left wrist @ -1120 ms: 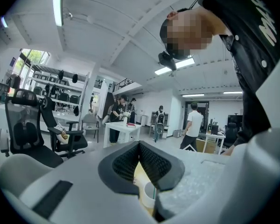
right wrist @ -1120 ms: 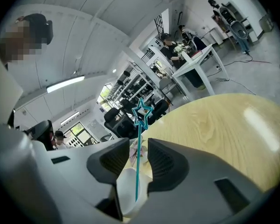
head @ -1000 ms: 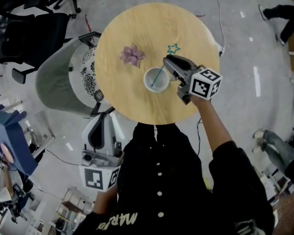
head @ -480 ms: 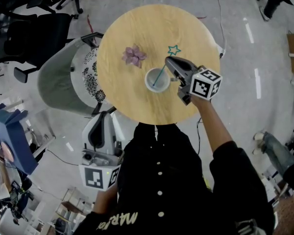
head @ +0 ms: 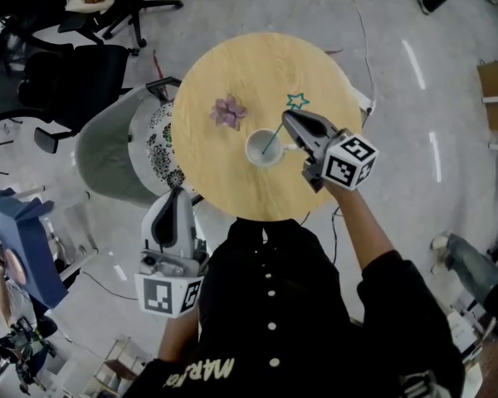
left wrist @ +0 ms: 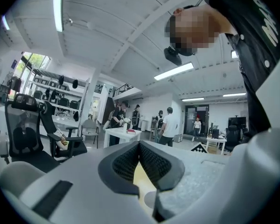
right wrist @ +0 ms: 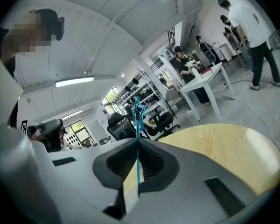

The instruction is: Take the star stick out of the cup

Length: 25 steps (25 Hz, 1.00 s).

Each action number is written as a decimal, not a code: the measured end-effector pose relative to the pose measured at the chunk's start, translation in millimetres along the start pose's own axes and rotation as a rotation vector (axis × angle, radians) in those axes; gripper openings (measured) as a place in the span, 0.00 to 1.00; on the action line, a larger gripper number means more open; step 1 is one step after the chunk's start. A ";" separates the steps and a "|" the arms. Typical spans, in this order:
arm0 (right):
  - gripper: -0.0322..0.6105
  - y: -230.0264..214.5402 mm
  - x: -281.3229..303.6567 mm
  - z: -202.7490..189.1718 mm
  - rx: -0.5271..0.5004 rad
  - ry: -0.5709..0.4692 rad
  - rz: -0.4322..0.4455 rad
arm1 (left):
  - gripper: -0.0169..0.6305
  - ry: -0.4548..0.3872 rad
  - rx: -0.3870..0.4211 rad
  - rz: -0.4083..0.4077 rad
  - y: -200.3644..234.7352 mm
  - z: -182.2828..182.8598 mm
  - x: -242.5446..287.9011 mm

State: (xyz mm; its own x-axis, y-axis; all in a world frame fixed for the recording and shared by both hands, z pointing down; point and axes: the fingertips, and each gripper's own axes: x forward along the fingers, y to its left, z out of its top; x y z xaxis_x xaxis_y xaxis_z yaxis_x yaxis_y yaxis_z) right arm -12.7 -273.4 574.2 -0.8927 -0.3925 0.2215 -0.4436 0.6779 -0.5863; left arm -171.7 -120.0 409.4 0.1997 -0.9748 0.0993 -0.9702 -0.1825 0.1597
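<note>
A white cup [head: 264, 148] stands near the middle of the round wooden table [head: 232, 56]. The teal star stick [head: 282, 125] leans out of it up and to the right, its star [head: 296, 101] above the tabletop. My right gripper [head: 287, 119] reaches in from the right beside the cup and is shut on the stick's shaft. In the right gripper view the stick [right wrist: 138, 125] runs straight up between the closed jaws [right wrist: 138, 142], star on top. My left gripper [head: 174, 214] hangs off the table's near-left edge, its jaws [left wrist: 139, 144] shut with nothing in them.
A purple flower-shaped piece [head: 229, 111] lies on the table left of the cup. A grey shell chair [head: 108, 152] stands against the table's left side. Black office chairs [head: 58, 73] are at the upper left. People stand at desks [left wrist: 126, 134] in the background.
The head view has shifted, so the table sits lower in the picture. My right gripper stays at the stick beside the cup. The left gripper keeps its place.
</note>
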 end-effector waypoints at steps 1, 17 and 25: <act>0.07 8.1 -5.9 9.3 -0.005 -0.017 0.000 | 0.02 -0.005 -0.010 -0.001 0.3 5.0 -0.3; 0.07 121.4 -150.9 158.8 -0.285 -0.360 -0.174 | 0.02 -0.130 0.085 0.005 -3.1 79.0 5.2; 0.07 133.9 -218.1 183.2 -0.454 -0.451 -0.399 | 0.02 -0.160 0.153 0.026 -2.4 100.0 3.2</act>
State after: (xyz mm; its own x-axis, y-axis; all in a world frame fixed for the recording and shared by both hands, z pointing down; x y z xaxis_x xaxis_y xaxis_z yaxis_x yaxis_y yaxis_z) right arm 137.3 -210.9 304.6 -0.5817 -0.8120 -0.0479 -0.8027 0.5825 -0.1280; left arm -182.5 -135.5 311.2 0.1623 -0.9851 -0.0574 -0.9866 -0.1630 0.0069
